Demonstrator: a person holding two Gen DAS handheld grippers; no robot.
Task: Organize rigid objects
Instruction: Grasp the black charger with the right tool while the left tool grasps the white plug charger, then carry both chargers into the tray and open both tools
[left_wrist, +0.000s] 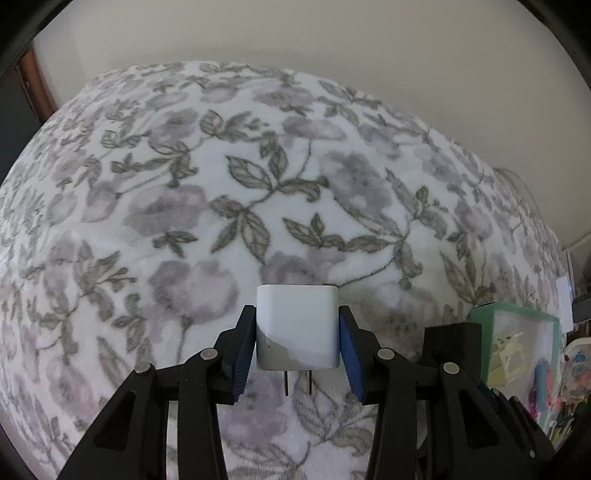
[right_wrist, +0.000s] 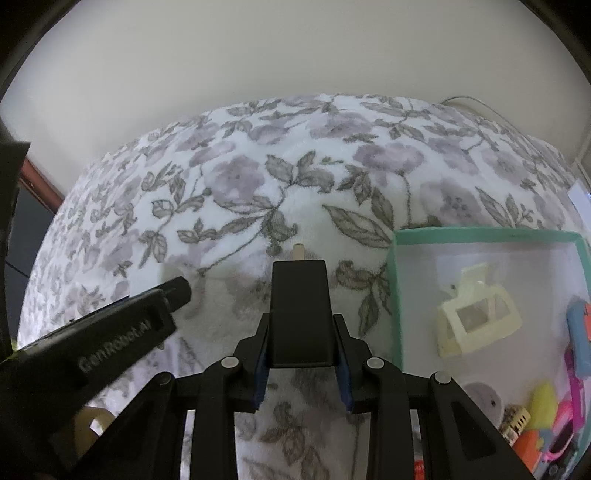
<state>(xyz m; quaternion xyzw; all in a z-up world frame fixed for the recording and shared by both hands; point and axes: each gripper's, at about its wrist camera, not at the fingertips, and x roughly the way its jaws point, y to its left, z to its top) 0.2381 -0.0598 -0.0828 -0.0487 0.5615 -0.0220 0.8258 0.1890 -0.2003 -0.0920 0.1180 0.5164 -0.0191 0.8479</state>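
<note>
Between left tongs (left_wrist: 297, 345) | white plug cube (left_wrist: 297, 326), two prongs | gripped

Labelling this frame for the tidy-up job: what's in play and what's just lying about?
In play:
left gripper clamping white charger
right gripper clamping black block
green-rimmed bin

Lying about:
floral blanket
wall

Black linkage arms, silver rivets, blue-padded jaws; "GenRobot.AI" lettering (right_wrist: 114, 345) in white.
</note>
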